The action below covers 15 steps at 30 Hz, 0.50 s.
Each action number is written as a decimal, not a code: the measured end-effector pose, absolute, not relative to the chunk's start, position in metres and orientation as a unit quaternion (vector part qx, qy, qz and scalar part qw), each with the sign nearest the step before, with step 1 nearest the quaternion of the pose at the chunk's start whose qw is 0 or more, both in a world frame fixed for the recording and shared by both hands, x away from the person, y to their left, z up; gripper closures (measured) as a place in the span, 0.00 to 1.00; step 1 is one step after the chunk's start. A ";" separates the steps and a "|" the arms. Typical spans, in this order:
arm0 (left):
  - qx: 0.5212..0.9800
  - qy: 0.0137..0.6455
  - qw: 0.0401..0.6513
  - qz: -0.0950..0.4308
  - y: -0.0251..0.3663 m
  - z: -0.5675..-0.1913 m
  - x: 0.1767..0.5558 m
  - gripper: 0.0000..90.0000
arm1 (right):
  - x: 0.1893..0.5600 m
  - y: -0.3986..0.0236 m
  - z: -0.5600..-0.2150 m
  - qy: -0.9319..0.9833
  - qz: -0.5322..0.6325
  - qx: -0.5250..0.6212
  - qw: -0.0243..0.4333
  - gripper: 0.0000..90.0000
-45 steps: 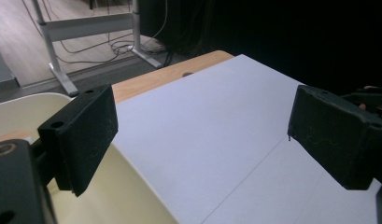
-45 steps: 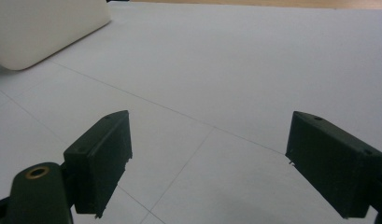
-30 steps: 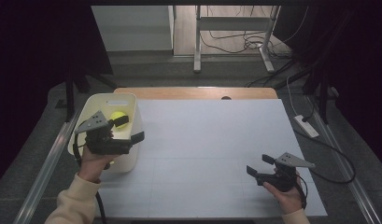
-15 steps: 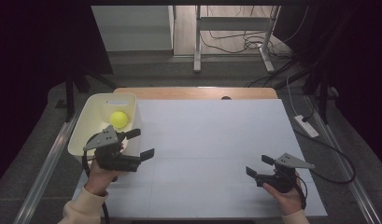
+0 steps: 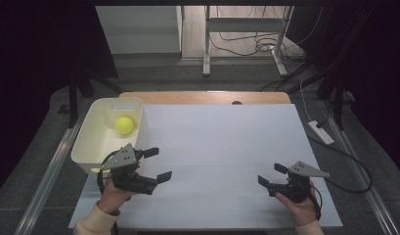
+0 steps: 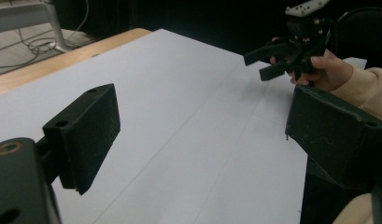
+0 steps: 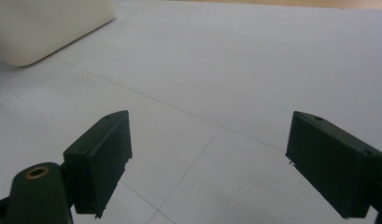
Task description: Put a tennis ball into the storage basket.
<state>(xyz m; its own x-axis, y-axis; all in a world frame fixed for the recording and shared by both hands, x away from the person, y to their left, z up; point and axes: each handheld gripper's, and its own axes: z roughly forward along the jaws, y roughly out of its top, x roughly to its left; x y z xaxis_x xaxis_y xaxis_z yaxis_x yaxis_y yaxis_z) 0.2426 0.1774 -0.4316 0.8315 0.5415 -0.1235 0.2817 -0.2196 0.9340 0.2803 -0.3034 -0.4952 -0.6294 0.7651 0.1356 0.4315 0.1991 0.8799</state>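
hands come in at the near edge of the high view, each holding 1 tool above the white tabletop (image 5: 222, 147). the left tool (image 5: 157, 165) sits at the near left, gripped by a hand in a cream sleeve (image 5: 92, 225), its 2 black jaws spread wide with nothing between them and pointing toward the right. the left gripper view looks along those parted jaws across bare white surface. the right tool (image 5: 270, 175) is at the near right, well apart from the left one, held by the other hand (image 5: 296, 205); its jaws are also released and empty, pointing left. a grey three-cornered plate tops each tool, and a cable trails from the right one toward the right edge. the right gripper view shows its 2 jaws wide apart over the tabletop, with faint seam lines crossing the surface between them.

just beyond the left tool, at the left edge of the tabletop, stands a cream bin (image 5: 87, 142). a yellow-green ball (image 5: 124, 125) lies inside it, toward its far end. a corner of the bin (image 7: 48, 28) appears in the right gripper view.

farther off, a strip of bare wood (image 5: 202, 97) edges the tabletop, and beyond it cables (image 5: 246, 44) lie on the floor.
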 end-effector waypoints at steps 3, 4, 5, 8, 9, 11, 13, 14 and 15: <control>0.778 0.265 0.559 0.107 0.172 -0.439 0.242 0.12 | 0.280 -0.303 -0.495 0.756 0.493 0.396 0.169 0.16; 0.780 0.265 0.558 0.106 0.171 -0.441 0.242 0.12 | 0.280 -0.303 -0.495 0.757 0.492 0.396 0.169 0.16; 0.780 0.265 0.558 0.106 0.171 -0.441 0.242 0.12 | 0.280 -0.303 -0.495 0.757 0.492 0.396 0.169 0.16; 0.784 0.266 0.551 0.100 0.168 -0.450 0.244 0.12 | 0.280 -0.303 -0.496 0.757 0.492 0.396 0.168 0.16; 0.786 0.266 0.550 0.098 0.167 -0.452 0.244 0.12 | 0.280 -0.303 -0.496 0.757 0.492 0.395 0.169 0.16; 0.791 0.268 0.542 0.098 0.166 -0.458 0.246 0.12 | 0.280 -0.303 -0.496 0.757 0.492 0.395 0.169 0.16; 0.793 0.271 0.537 0.097 0.165 -0.462 0.247 0.12 | 0.280 -0.303 -0.496 0.757 0.491 0.395 0.169 0.16; 0.794 0.273 0.535 0.094 0.165 -0.464 0.248 0.12 | 0.280 -0.303 -0.496 0.758 0.491 0.395 0.168 0.16; 0.794 0.275 0.534 0.093 0.166 -0.466 0.249 0.12 | 0.280 -0.303 -0.496 0.757 0.491 0.396 0.169 0.16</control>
